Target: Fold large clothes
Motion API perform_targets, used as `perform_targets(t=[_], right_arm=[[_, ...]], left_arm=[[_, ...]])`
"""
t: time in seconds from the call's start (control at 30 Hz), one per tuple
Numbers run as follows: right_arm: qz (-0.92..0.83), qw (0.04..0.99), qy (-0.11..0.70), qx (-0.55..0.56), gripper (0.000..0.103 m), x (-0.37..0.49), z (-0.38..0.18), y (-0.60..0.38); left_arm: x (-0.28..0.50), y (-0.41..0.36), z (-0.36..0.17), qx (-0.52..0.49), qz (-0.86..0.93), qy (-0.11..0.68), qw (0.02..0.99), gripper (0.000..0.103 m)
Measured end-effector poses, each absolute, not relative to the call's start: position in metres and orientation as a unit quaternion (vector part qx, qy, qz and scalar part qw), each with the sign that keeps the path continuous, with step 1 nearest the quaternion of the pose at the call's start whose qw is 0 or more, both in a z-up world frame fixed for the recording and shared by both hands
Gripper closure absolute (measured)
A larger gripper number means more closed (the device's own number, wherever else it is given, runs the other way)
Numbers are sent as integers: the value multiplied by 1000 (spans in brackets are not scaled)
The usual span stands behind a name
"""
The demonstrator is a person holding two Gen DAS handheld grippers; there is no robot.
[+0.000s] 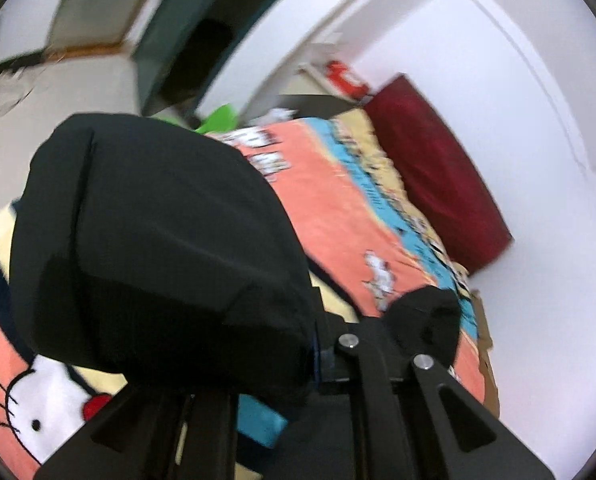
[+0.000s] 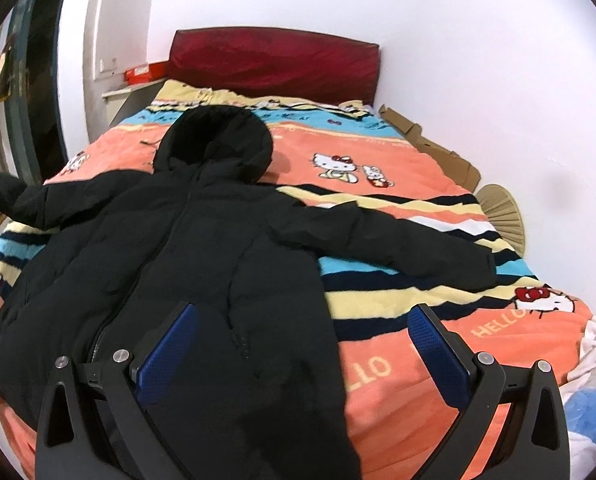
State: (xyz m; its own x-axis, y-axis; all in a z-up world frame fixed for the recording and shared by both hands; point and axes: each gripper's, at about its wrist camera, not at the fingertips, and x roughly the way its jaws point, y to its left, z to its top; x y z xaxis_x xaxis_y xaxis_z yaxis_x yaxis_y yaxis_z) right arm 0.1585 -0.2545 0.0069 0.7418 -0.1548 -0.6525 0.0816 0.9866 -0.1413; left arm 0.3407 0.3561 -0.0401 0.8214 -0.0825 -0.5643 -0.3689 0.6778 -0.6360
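Closest to the right wrist camera, the right gripper (image 2: pixel 302 344) hangs with its 2 blue-padded fingers (image 2: pixel 438 354) spread wide and holding nothing, poised over the lower hem of the black hooded coat (image 2: pixel 202 248). The coat lies front up and spread on the bed (image 2: pixel 418 392), zipper running up the middle, hood (image 2: pixel 218 140) toward the headboard (image 2: pixel 274 60), one sleeve (image 2: pixel 398 240) stretched out toward the wall side and the other sleeve (image 2: pixel 22 200) reaching to the opposite edge of the mattress. In the left wrist view, the left gripper (image 1: pixel 318 352) is clamped on a bunch of black coat fabric (image 1: pixel 158 240), which drapes over one finger and fills most of that blurred picture; the pads themselves are hidden under the cloth. From the right view, the far end of that second sleeve looks lifted at the frame's edge, so this is probably the sleeve cuff in the left grip.

Judged from this layout, the fold has only begun: step 1, bringing a sleeve across the body, is in hand. The next move calls for carrying the held sleeve inward over the chest, laying it flat, while the free gripper either pins the body or goes for the other sleeve. Puffy padding will likely spring back, so pressing down may be needed.

Beyond the coat, a Hello Kitty blanket (image 2: pixel 378 152) covers the bed, with cardboard (image 2: pixel 438 148) along the wall.
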Motion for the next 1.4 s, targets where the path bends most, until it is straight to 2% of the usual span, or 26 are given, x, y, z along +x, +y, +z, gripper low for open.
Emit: perform_targets(t=[0.23, 0.4, 0.57, 0.87, 1.07, 1.23, 1.4], right_arm=[[-79, 940, 332, -28, 1, 153, 24, -281], [-92, 943, 319, -1, 1, 153, 34, -305], [-104, 947, 305, 11, 1, 152, 39, -324], [-144, 944, 295, 44, 0, 161, 35, -377], [-163, 937, 301, 70, 1, 170, 19, -407], [-166, 930, 317, 85, 0, 179, -1, -422], [-171, 925, 325, 94, 1, 183, -11, -431]], left_arm=[[363, 272, 29, -336, 8, 277, 900, 92], [385, 204, 53, -296, -36, 290, 909, 92], [410, 127, 53, -265, -78, 311, 909, 92], [439, 0, -1, -203, -115, 376, 896, 92], [457, -56, -68, -156, -121, 435, 879, 92], [443, -79, -112, -110, -121, 467, 869, 89], [435, -102, -129, -93, -154, 476, 861, 69]])
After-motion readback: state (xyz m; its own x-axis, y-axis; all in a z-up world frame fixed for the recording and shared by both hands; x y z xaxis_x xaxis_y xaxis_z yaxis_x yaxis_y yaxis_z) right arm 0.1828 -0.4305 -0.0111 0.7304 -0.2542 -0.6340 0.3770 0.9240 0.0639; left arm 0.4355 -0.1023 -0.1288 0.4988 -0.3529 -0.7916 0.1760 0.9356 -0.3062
